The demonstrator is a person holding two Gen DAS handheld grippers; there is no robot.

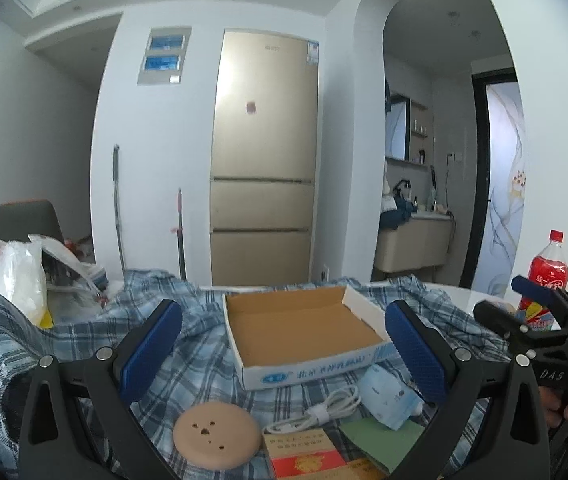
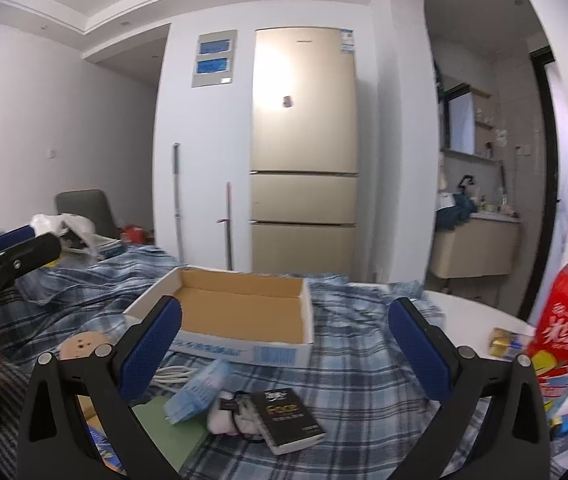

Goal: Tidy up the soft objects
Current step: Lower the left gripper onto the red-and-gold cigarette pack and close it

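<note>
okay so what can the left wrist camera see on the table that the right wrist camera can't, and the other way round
Only the left wrist view shows the red and yellow packet at the near edge. Only the right wrist view shows the black box, the white bundle beside it and the gold packet. Both show the empty cardboard box, plaid cloth, white cable, blue mask pack, beige disc and red bottle.
</note>
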